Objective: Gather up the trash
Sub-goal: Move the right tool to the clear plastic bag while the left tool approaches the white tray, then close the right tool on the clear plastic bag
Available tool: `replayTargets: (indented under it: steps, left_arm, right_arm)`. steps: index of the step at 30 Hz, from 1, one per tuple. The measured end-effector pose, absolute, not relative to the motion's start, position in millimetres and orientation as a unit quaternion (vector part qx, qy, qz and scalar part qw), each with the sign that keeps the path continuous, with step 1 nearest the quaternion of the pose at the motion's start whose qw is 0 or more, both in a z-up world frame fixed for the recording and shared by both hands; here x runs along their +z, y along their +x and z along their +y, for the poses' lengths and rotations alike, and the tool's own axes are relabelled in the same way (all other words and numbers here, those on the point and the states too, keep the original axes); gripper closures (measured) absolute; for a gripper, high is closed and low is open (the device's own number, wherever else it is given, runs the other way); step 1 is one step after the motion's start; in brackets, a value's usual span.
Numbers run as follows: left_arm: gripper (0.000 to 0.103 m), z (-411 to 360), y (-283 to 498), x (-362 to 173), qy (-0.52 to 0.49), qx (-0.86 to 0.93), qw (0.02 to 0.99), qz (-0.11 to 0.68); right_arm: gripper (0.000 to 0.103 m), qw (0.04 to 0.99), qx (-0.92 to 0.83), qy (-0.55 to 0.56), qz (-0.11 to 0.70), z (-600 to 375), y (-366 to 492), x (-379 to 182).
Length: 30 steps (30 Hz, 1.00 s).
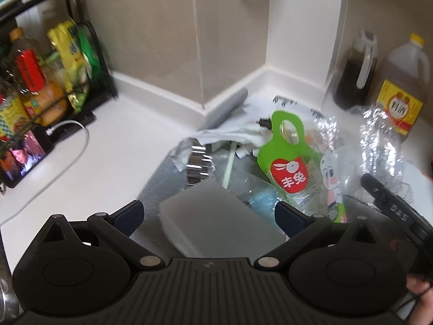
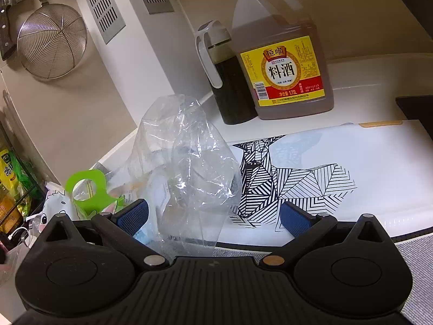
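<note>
A: What's on the counter [image 1: 113,146]?
B: A white board [image 2: 379,162] with a striped drawing at 3 o'clock in the right view; the wine jug [image 2: 284,62] at 12.
A: The trash?
B: Clear bag [image 2: 186,168] between the right gripper's [image 2: 213,218] spread fingers; whether it touches them, I cannot tell. Green packet [image 1: 292,162] at 1 o'clock of the left gripper [image 1: 209,215], fingers apart, grey block [image 1: 216,216] between.

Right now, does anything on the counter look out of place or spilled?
No spill shows. A heap of wrappers and a crumpled clear plastic bag clutters the corner, overlapping the patterned cutting board.
</note>
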State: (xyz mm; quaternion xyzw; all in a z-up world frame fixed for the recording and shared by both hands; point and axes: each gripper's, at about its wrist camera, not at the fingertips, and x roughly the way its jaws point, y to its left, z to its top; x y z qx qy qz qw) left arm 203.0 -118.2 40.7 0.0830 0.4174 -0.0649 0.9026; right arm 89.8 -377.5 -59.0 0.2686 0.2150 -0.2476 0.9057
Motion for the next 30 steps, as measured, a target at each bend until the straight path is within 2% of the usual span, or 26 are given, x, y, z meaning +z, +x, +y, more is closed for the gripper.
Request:
replayTargets:
  steps: [19,20,22,23,24,25,27,28,30]
  left_arm:
    - [0.0,-117.4,221.0,17.1,0.065,-0.065,0.884,0.458]
    - [0.0,-114.6,221.7,18.1,0.052,-0.067,0.884,0.46]
    - [0.0,-109.9,222.0,22.4,0.03,-0.066,0.888,0.453]
    - [0.004,-109.1,221.7,25.7,0.027,-0.066,0.892,0.447]
    - [0.014,-109.1,221.3,28.8,0.029,-0.067,0.895,0.44]
    - [0.021,-109.7,220.9,31.5,0.032,-0.068,0.897,0.435]
    - [0.048,-108.8,221.2,34.9,0.03,-0.071,0.897,0.435]
    - [0.053,-107.9,221.2,35.9,0.026,-0.072,0.897,0.435]
    - [0.074,-104.9,220.9,38.4,0.021,-0.07,0.9,0.43]
  right_arm:
    - [0.0,0.903,-0.248,0.276,0.214,-378.9,89.8,-62.9]
    - [0.004,0.905,-0.246,0.277,0.21,-379.3,88.6,-62.6]
    - [0.022,0.907,-0.243,0.275,0.206,-378.9,86.6,-61.1]
    - [0.038,0.909,-0.24,0.274,0.205,-378.7,86.1,-60.6]
    - [0.051,0.91,-0.236,0.274,0.203,-378.6,85.8,-60.4]
    - [0.053,0.91,-0.235,0.274,0.202,-378.6,85.3,-60.2]
    - [0.075,0.913,-0.244,0.269,0.186,-377.8,81.4,-57.8]
    - [0.075,0.915,-0.248,0.263,0.178,-377.0,79.4,-55.4]
    - [0.078,0.919,-0.266,0.245,0.156,-374.1,74.4,-50.5]
